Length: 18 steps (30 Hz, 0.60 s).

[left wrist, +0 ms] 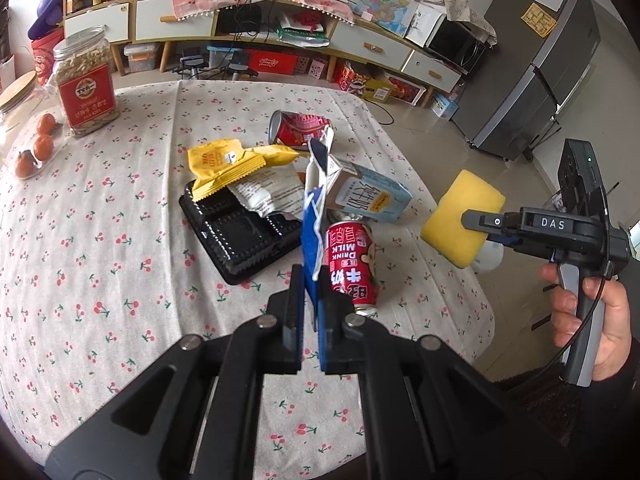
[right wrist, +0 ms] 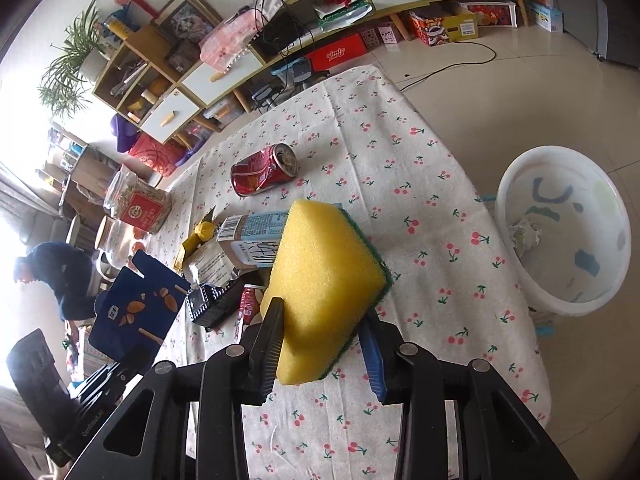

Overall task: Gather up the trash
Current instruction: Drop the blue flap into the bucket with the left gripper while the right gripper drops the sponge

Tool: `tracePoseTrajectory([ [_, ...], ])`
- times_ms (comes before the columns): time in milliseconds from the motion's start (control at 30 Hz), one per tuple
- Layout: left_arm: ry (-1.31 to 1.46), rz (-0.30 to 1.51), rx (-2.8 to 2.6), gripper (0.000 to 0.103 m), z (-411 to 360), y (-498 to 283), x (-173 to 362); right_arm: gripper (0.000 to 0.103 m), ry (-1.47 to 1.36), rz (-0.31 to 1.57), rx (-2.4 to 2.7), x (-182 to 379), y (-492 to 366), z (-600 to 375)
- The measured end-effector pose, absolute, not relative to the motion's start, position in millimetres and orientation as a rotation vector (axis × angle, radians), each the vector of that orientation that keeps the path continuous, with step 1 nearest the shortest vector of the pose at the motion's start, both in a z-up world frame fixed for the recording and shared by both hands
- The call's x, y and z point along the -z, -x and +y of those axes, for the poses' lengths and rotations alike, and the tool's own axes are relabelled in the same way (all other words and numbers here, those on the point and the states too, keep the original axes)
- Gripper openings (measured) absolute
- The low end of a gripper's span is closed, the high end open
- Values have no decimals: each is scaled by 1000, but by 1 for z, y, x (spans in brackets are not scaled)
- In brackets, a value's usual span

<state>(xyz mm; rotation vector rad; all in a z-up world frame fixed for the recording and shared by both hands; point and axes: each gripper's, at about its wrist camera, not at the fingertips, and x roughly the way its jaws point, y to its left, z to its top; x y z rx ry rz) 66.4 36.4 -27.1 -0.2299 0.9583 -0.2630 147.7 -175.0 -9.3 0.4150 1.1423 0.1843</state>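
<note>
My left gripper (left wrist: 310, 284) is shut on a flattened blue snack box (left wrist: 314, 216), held upright above the table; the box also shows in the right wrist view (right wrist: 138, 304). My right gripper (right wrist: 320, 316) is shut on a yellow sponge (right wrist: 324, 280) with a green scouring side, above the table's right edge; the sponge also shows in the left wrist view (left wrist: 464, 216). On the cherry-print tablecloth (left wrist: 100, 240) lie a red milk can (left wrist: 354, 268), a crushed red can (left wrist: 298, 126), a yellow wrapper (left wrist: 228, 164), a black plastic tray (left wrist: 240, 232) and a light blue carton (left wrist: 370, 196).
A white bin (right wrist: 564, 232) with some paper inside stands on the floor right of the table. A jar with a red label (left wrist: 86, 84), a lidded glass jar (left wrist: 16, 96) and oranges (left wrist: 38, 144) sit at the far left. Shelves and a fridge (left wrist: 540, 60) line the room.
</note>
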Motion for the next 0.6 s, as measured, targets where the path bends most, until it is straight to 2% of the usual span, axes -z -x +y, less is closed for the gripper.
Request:
tracePoseTrajectory([
  [600,164,962,410,6,-54,-89,25,37,-551,1101,81,25,-98,-355],
])
